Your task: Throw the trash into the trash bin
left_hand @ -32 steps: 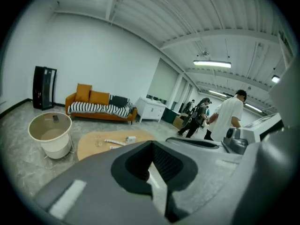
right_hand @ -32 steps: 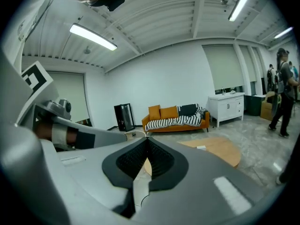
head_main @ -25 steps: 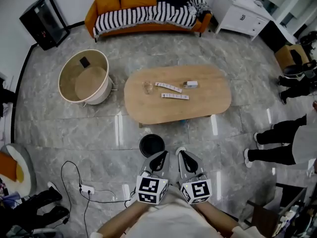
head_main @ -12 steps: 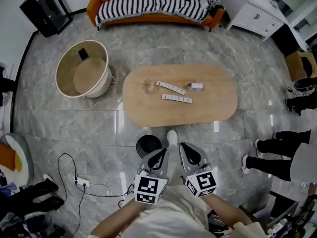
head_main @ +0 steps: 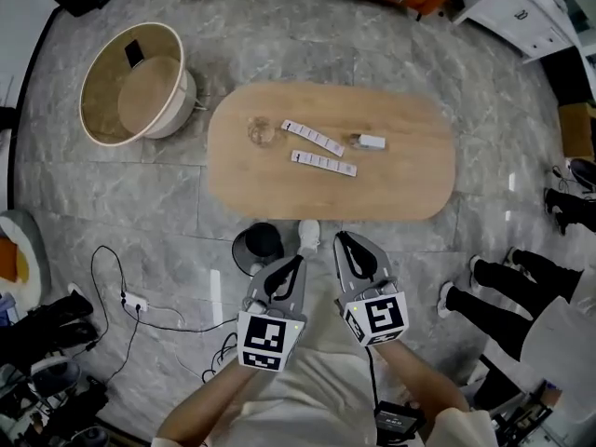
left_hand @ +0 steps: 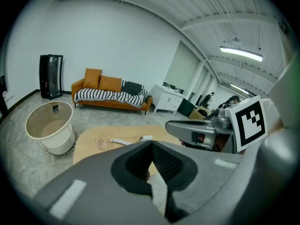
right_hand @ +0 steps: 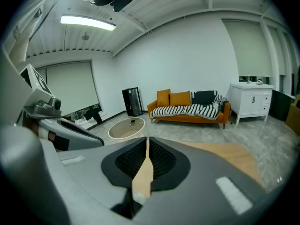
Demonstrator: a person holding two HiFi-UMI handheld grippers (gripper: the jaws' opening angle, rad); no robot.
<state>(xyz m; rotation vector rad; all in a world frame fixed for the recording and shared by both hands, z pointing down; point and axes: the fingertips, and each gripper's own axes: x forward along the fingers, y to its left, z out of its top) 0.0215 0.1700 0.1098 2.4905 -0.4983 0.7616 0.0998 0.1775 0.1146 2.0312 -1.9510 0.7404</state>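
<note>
On the oval wooden table lie two white strips, a small white box and a crumpled clear piece. A small black trash bin stands on the floor at the table's near edge. My left gripper hangs just right of the bin, shut and empty. My right gripper is beside it, short of the table's edge, its jaws shut to a thin slit with nothing in them. In the left gripper view, the left gripper points at the table. The right gripper has its pads nearly touching.
A round beige tub stands on the floor left of the table. A power strip with cables lies at the near left. My white shoe is next to the bin. Another person's legs are at the right. A sofa lines the far wall.
Both grippers have moved forward and down toward the table's near edge and the bin. My shoe has stepped up beside the bin, and the table sits nearer in the head view.
</note>
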